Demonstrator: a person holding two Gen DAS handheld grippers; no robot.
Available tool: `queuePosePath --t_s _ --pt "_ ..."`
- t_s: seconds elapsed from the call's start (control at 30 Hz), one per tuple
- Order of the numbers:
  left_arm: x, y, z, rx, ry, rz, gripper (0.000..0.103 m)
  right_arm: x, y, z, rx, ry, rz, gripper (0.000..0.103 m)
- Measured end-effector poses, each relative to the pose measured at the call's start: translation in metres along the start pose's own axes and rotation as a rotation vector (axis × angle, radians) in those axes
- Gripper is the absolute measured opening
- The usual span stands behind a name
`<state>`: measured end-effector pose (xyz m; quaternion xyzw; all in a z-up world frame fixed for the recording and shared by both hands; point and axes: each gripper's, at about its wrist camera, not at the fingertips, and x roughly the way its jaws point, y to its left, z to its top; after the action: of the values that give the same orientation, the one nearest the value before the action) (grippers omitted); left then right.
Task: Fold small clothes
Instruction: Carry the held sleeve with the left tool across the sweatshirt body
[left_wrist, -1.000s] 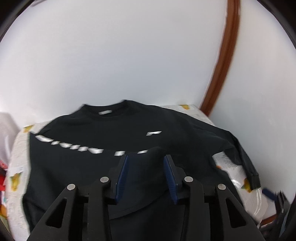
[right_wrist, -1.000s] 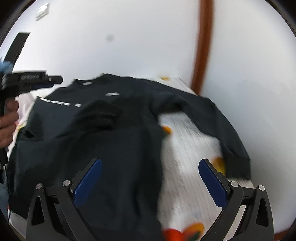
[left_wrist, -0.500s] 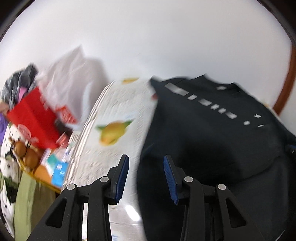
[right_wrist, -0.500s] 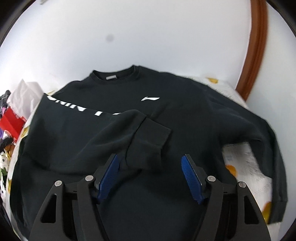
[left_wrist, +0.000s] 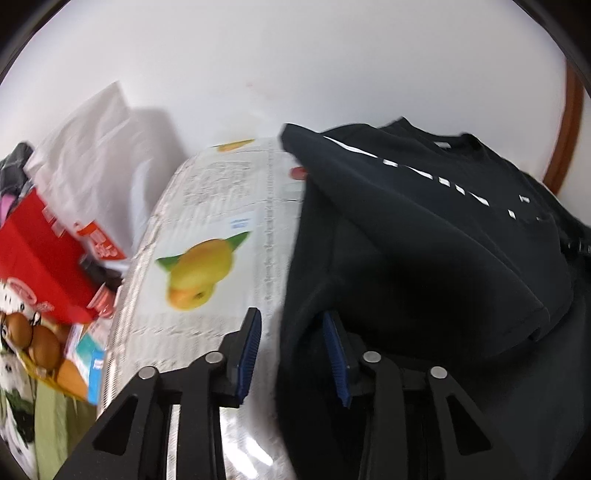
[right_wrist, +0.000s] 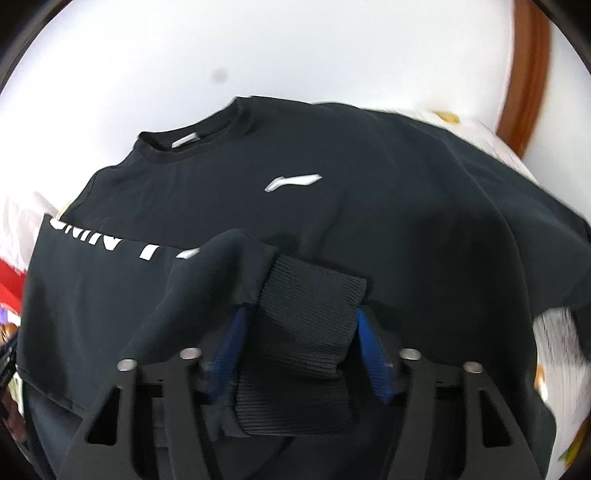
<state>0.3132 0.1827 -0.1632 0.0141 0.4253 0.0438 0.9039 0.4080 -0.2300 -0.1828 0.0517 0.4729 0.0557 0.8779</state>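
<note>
Right gripper (right_wrist: 299, 354): jaws have just been closing, blue pads either side of the ribbed cuff (right_wrist: 306, 317) of the black sweatshirt (right_wrist: 332, 206); firm contact cannot be confirmed. Left gripper (left_wrist: 291, 350): jaws have just been closing, gap narrow, straddling the sweatshirt's left edge, not clamped. Sweatshirt lies flat on the fruit-print table cover (left_wrist: 221, 229), collar (right_wrist: 192, 136) toward the far edge, by the wall.

Black sweatshirt (right_wrist: 332, 206) flat, front up, white logo; one sleeve's ribbed cuff (right_wrist: 306, 317) folded over chest.
</note>
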Motion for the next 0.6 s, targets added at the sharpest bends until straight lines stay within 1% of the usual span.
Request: queuePosePath --t_s 0.03,0.07,0.13,0.2,0.23,0.3,0.33,0.37,0.4,0.43,0.5,0.6 --pt "0.001 -0.002 0.0 -0.006 -0.001 -0.008 0.016 0.0 0.002 0.001 -0.012 0.004 0.018 0.031" --pt "0.002 -0.002 0.0 -0.013 0.0 -0.012 0.008 -0.002 0.005 0.003 -0.029 0.0 0.042 0.024" --pt "0.001 -0.001 -0.001 -0.014 -0.012 0.018 0.005 -0.013 0.007 0.006 -0.053 -0.04 0.041 0.02" --pt "-0.002 0.004 -0.003 -0.03 -0.02 0.029 0.005 -0.029 0.002 0.01 -0.053 -0.092 0.053 0.019" --pt "-0.002 0.008 -0.003 -0.054 -0.018 0.021 0.005 -0.046 -0.006 0.013 -0.032 -0.147 0.059 0.019" --pt "-0.002 0.015 -0.003 -0.093 -0.013 -0.001 0.005 -0.069 -0.017 0.017 -0.001 -0.222 0.057 0.019" --pt "-0.002 0.017 -0.004 -0.109 -0.01 -0.008 0.005 -0.082 -0.027 0.019 0.016 -0.268 0.027 0.019" --pt "-0.002 0.018 -0.004 -0.115 -0.009 -0.015 0.005 -0.087 -0.033 0.02 0.026 -0.28 -0.001 0.019" --pt "-0.003 0.018 -0.005 -0.116 -0.009 -0.014 0.005 -0.09 -0.042 0.022 0.041 -0.281 -0.02 0.019" --pt "-0.003 0.017 -0.006 -0.111 -0.009 -0.006 0.005 -0.09 -0.048 0.022 0.052 -0.272 -0.015 0.018" --pt "-0.002 0.015 -0.007 -0.112 -0.003 -0.015 0.005 -0.076 -0.063 0.022 0.087 -0.203 -0.017 0.018" --pt "-0.001 0.013 -0.009 -0.108 0.009 -0.005 0.005 -0.056 -0.073 0.015 0.102 -0.133 -0.028 0.018"
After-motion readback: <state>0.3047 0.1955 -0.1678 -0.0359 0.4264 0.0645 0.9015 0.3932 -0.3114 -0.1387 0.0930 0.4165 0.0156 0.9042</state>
